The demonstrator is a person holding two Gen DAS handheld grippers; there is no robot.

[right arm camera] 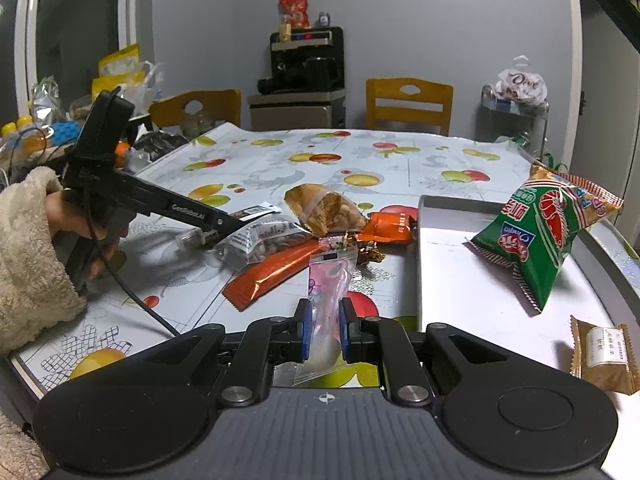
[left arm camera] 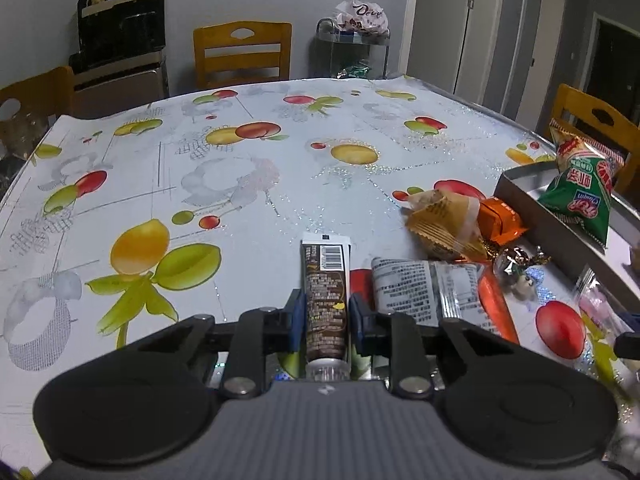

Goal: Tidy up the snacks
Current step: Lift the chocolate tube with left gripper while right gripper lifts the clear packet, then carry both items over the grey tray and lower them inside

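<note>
From my left wrist view, the table [left arm camera: 240, 200] under its fruit-print cloth runs wide and bare ahead and to the left, out to its far edge by a wooden chair [left arm camera: 242, 54]. The crowding is all on my right: a loose pile of snacks, then the raised wall of a grey tray [left arm camera: 560, 228] near the table's right edge.

My left gripper [left arm camera: 326, 312] has its jaws closed in on a brown tube sachet [left arm camera: 325, 292], blue pads against both its sides. The sachet points away from me, barcode end far, clear cap near. I see no gap either side. Just beside it lies a nut packet [left arm camera: 412, 292] printed in small text, partly over a long orange stick pack [left arm camera: 496, 312].

My right gripper [right arm camera: 324, 324] is pressed together on a pink clear-wrapped sweet [right arm camera: 330, 280], which stands up between the pads, its top edge near the orange stick pack's end. Right of it the tray holds a green prawn-cracker bag [right arm camera: 536, 236], leaning, and a small brown biscuit pack [right arm camera: 606, 354] at the near corner.
</note>
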